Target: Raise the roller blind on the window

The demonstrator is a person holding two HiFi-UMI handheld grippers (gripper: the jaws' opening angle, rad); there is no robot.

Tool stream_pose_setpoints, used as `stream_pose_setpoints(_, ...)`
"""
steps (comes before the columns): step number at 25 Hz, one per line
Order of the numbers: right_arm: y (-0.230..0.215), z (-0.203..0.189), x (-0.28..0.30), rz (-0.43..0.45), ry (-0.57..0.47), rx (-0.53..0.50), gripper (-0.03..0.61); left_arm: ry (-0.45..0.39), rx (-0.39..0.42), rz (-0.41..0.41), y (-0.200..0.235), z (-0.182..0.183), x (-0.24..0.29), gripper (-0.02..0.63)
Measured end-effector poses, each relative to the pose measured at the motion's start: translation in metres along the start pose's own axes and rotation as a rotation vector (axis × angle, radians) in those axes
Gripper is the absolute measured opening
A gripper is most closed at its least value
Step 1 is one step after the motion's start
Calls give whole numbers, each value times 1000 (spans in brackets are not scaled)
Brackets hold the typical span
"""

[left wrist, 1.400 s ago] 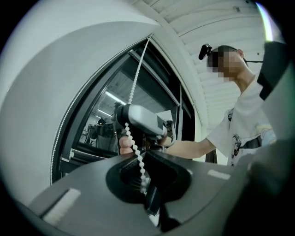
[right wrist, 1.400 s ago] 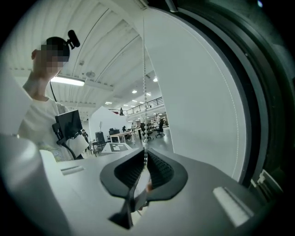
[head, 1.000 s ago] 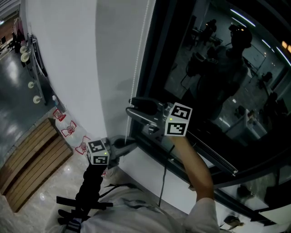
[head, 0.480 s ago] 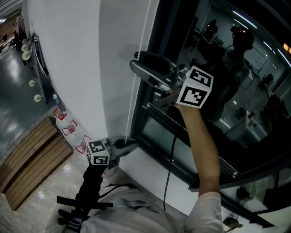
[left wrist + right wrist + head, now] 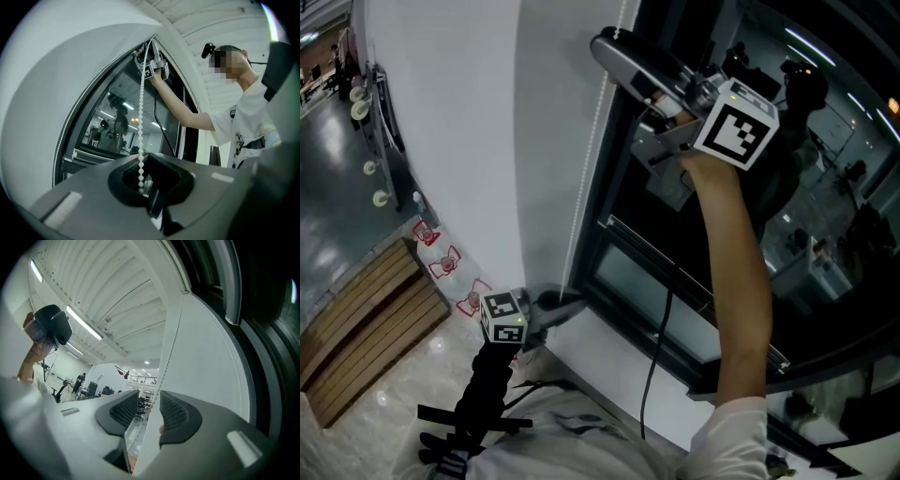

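Note:
The blind's white bead chain (image 5: 584,169) hangs along the edge between a white wall (image 5: 459,141) and the dark window (image 5: 806,234). My left gripper (image 5: 565,303) is low by the sill, shut on the chain's lower end (image 5: 139,173), which runs into its jaws (image 5: 140,182). High up, my right gripper (image 5: 619,56) points at the chain; its ribbed pads (image 5: 174,411) stand apart, with the chain (image 5: 169,350) passing between them untouched. In the left gripper view the right gripper (image 5: 146,58) shows at the top of the chain. I cannot make out the blind's cloth.
The black window frame (image 5: 675,272) and a white sill (image 5: 609,352) lie under my right arm. A black cable (image 5: 661,347) hangs from the right gripper. Wooden slats (image 5: 366,323) and glossy floor lie far left. The glass reflects a person.
My right gripper has risen along the chain from just above the sill to near the top of the view and rolled a little. The left gripper has stayed put.

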State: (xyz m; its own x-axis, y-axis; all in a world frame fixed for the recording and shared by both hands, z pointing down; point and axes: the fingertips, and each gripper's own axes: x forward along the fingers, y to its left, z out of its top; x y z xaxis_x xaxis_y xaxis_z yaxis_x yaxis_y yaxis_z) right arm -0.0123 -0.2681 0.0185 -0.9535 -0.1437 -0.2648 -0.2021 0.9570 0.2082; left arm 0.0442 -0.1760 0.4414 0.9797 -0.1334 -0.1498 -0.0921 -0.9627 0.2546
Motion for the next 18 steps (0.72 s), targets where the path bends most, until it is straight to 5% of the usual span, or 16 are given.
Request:
stream_pose_setpoints(5,-5,13,2,-16,-14,-8,120,-1,-3,1,-1,-1,0,-2)
stream_pose_setpoints(9,-10,14,0,-51,-19,1,21,1,-2,1,0,-3,-1,-2)
stream_pose_setpoints(14,-13,10,-4,-54,-14,92,17,8,-12,0,2,-5,-2,-2)
stream_pose_setpoints(18,-10,9,-9,-59,6,59,15,12,-22,-7,4,-8,0,-2)
